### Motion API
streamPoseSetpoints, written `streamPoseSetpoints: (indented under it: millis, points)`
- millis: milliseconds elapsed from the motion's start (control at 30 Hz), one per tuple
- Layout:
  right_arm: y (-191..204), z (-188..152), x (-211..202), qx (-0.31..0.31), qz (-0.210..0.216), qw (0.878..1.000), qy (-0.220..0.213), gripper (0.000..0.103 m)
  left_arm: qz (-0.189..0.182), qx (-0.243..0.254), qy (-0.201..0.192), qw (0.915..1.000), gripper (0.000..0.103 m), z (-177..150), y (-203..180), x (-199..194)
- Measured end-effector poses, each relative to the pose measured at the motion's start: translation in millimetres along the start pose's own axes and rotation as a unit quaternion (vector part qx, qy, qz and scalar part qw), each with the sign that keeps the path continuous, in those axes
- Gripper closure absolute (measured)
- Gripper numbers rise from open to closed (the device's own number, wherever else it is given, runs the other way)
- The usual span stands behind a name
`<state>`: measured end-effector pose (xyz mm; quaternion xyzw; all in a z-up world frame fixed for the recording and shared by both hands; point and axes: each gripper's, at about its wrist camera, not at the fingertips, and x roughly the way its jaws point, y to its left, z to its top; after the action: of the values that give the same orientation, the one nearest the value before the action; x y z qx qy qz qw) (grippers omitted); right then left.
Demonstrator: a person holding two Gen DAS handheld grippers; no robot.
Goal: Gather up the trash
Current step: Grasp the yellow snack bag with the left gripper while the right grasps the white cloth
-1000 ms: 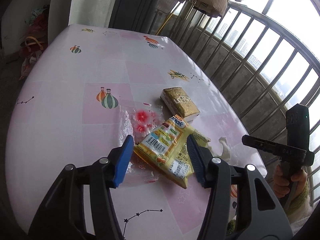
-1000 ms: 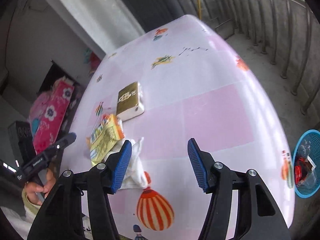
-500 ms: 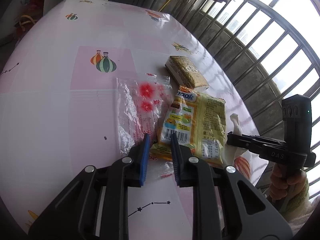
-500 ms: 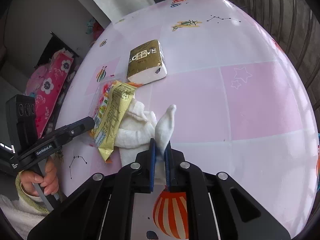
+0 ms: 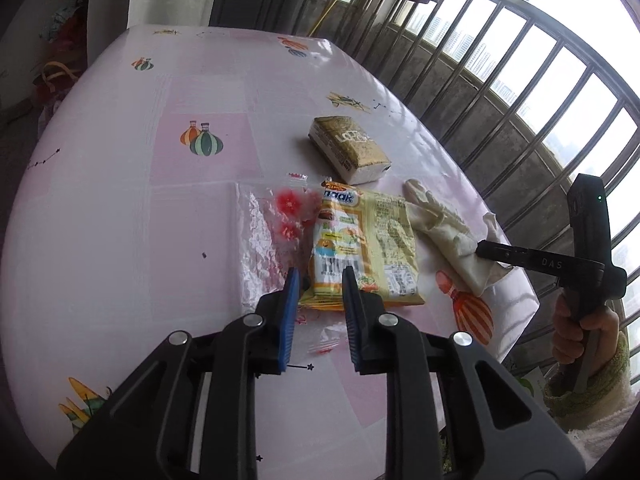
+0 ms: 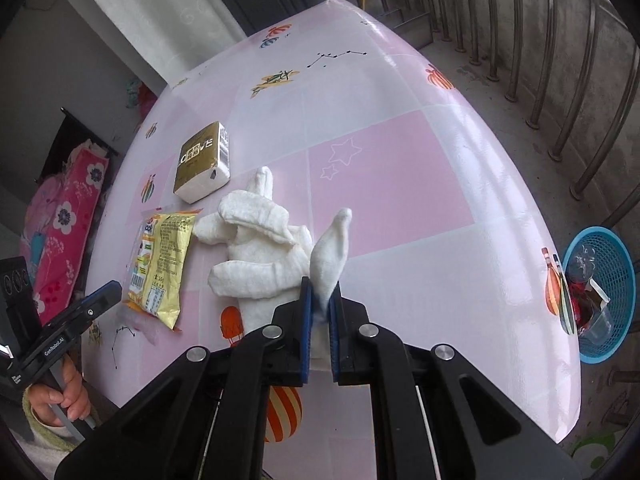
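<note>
While both claws work at the near edge of the pink tabletop, four loose items lie on it: one yellow snack wrapper, one clear plastic bag with red flower prints, one white cloth glove, and one gold tissue pack.

Left claw: narrowed, its two blue pads set on either side of the wrapper's near edge at the barcode. Whether the pads actually pinch the wrapper cannot be told from the left wrist view. The wrapper lies flat, overlapping the right side of the clear bag, with its far end just short of the tissue pack.

Right claw: closed on one part of the glove, which stands up between the two pads and tapers to a point above them. The remaining glove fingers rest on the tabletop, touching the wrapper's right edge.

Tissue pack: one, lying flat beyond the wrapper and glove, apart from both claws.

Floor, right of the tabletop: one blue mesh basket containing several pieces of discarded packaging; the count cannot be read.

One metal railing runs along the balcony beyond the tabletop.
</note>
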<state>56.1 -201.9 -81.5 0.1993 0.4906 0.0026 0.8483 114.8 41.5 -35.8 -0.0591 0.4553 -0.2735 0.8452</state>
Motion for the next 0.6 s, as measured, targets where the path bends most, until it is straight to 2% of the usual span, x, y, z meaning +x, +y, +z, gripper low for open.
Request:
streamPoseSetpoints:
  millis: [100,167,233,367,500,600]
  points:
    - [-0.3,0.5,-5.9,0.000,0.007,1.000,-0.006,0.093,-0.004,0.036,-0.011,0.9993,0.063,7.5,-21.5,0.2]
    - [2.4,4.1,-3.7,-0.004,0.013,1.000,-0.008,0.084,0.001,0.060,-0.003,0.9982,0.055,10.5,-35.5,8.7]
    - [5.9,7.6,-2.0,-0.010,0.014,1.000,-0.013,0.064,0.019,0.081,0.009,0.9965,0.049,11.8,-46.8,20.9]
    - [16.8,13.0,3.7,-0.033,0.021,0.999,-0.015,0.052,0.039,0.116,0.038,0.9917,0.037,10.8,-63.8,44.6]
    - [28.2,15.3,17.4,-0.065,0.012,0.998,-0.002,0.050,0.068,0.160,0.068,0.9825,0.033,4.6,-77.4,64.5]
    - [34.0,14.0,26.6,-0.087,0.003,0.996,0.007,0.049,0.091,0.194,0.070,0.9742,0.032,-0.1,-85.2,71.0]
